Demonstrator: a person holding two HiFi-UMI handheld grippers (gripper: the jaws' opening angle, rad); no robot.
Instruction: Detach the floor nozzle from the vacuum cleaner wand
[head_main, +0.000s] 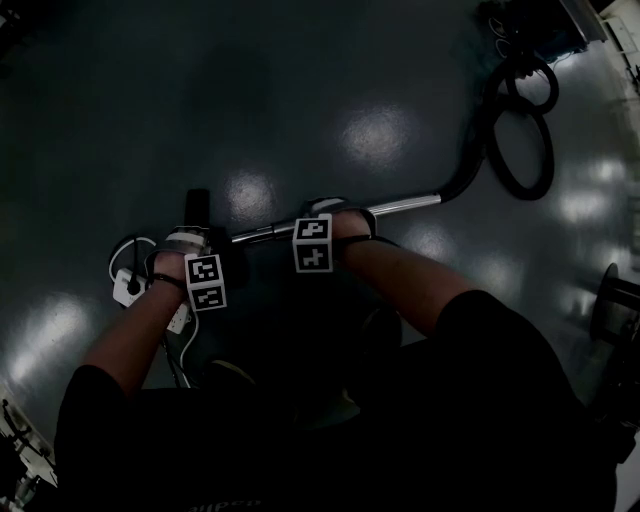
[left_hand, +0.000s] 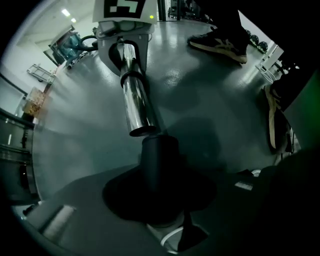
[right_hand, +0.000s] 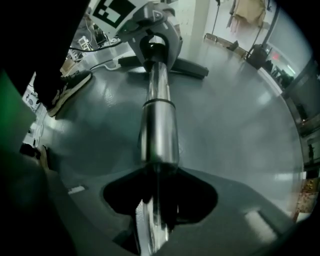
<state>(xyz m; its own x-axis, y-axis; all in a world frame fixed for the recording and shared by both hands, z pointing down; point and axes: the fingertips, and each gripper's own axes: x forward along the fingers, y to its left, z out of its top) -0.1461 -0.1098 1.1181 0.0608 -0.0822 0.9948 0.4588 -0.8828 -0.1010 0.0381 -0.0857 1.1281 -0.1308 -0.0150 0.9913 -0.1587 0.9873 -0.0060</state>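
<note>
- Your left gripper (head_main: 203, 272) points down, jaws apart astride the black neck (left_hand: 158, 167) of the floor nozzle (right_hand: 192, 69).
- Your right gripper (head_main: 318, 238) points down too, jaws apart astride the chrome wand (head_main: 400, 205), near the left.
- The nozzle lies on the grey floor (head_main: 300, 100), joined to the wand's end; the black hose (head_main: 520, 150) loops at the wand's far end.

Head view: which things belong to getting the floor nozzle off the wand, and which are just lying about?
Job:
floor nozzle
metal wand
hose
left gripper
right gripper

Lying about:
white power strip
its cable
</note>
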